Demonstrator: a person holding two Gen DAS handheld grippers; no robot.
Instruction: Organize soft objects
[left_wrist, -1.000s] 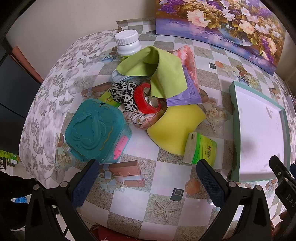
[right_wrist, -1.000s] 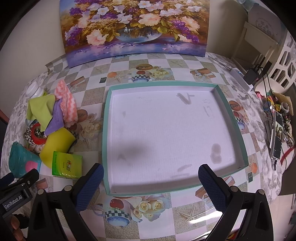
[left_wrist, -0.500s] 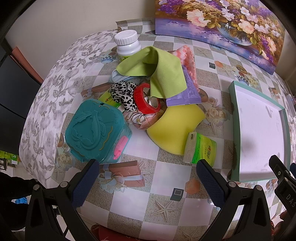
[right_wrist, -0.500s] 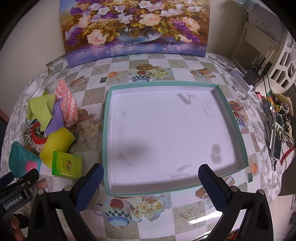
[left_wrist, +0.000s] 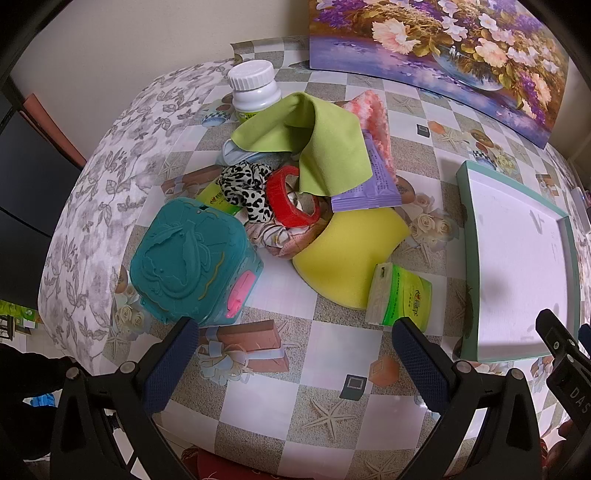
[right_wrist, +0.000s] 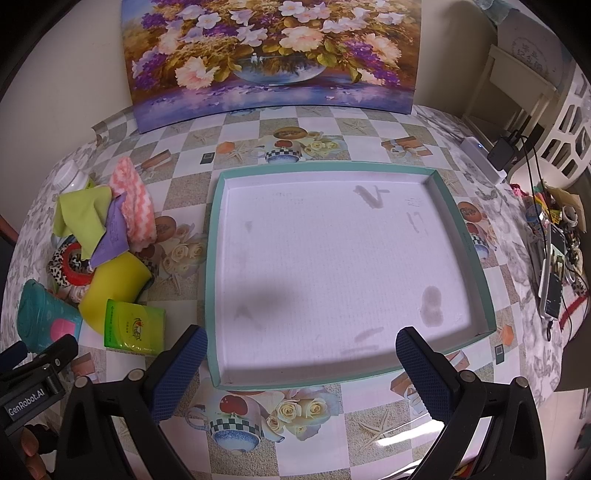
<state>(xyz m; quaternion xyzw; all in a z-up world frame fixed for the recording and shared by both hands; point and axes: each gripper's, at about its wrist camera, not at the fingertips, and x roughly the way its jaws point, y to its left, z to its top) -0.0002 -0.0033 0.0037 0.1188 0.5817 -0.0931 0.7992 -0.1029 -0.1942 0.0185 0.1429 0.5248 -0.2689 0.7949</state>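
A heap of soft things lies on the table: a green cloth (left_wrist: 317, 144), a pink-and-white wavy cloth (left_wrist: 373, 118), a leopard-print scrunchie (left_wrist: 245, 188), a yellow sponge (left_wrist: 354, 251) and a green tissue pack (left_wrist: 400, 295). A red tape roll (left_wrist: 291, 201) and a purple packet (left_wrist: 373, 184) sit in the heap. My left gripper (left_wrist: 295, 354) hovers open in front of the heap, holding nothing. In the right wrist view the white tray with a teal rim (right_wrist: 212, 258) holds nothing, and my right gripper (right_wrist: 301, 360) stands open over its near edge.
A teal plastic box (left_wrist: 192, 258) stands at the heap's near left. A white bottle (left_wrist: 255, 88) is behind the heap. A flower painting (right_wrist: 273, 55) leans on the wall. Cables and small clutter (right_wrist: 554, 251) lie at the table's right side.
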